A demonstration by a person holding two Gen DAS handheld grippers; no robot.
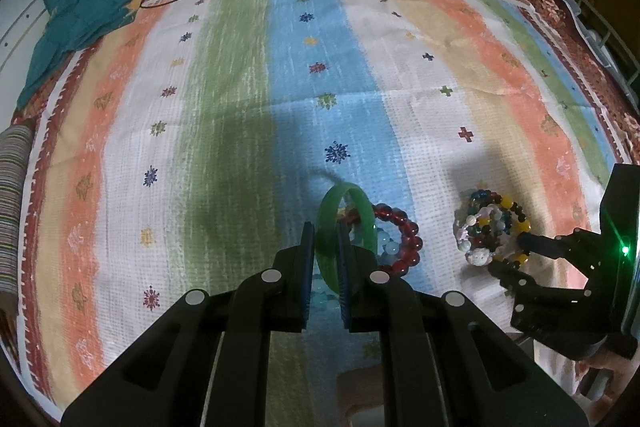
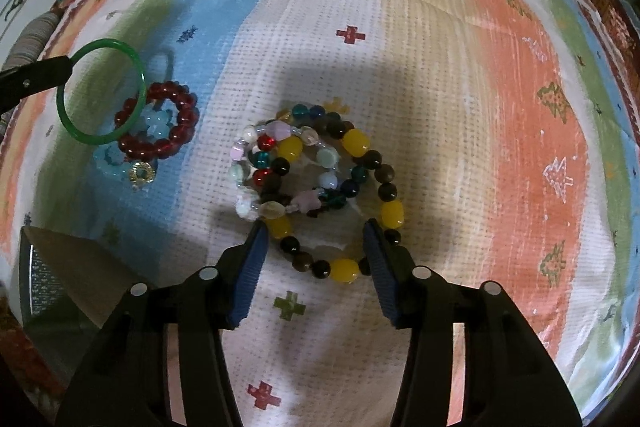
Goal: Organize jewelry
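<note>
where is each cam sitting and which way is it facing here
Left wrist: sits on the left hand-held gripper, looking forward and down across the striped cloth; its own two fingers pinch the green bangle, and the right hand-held gripper shows at the right edge.
Right wrist: sits on the right hand-held gripper, looking down at the mixed bead pile; its own fingers are spread around the pile's near side.
Shared: the green bangle, red bead bracelet, bead pile and cloth.
</note>
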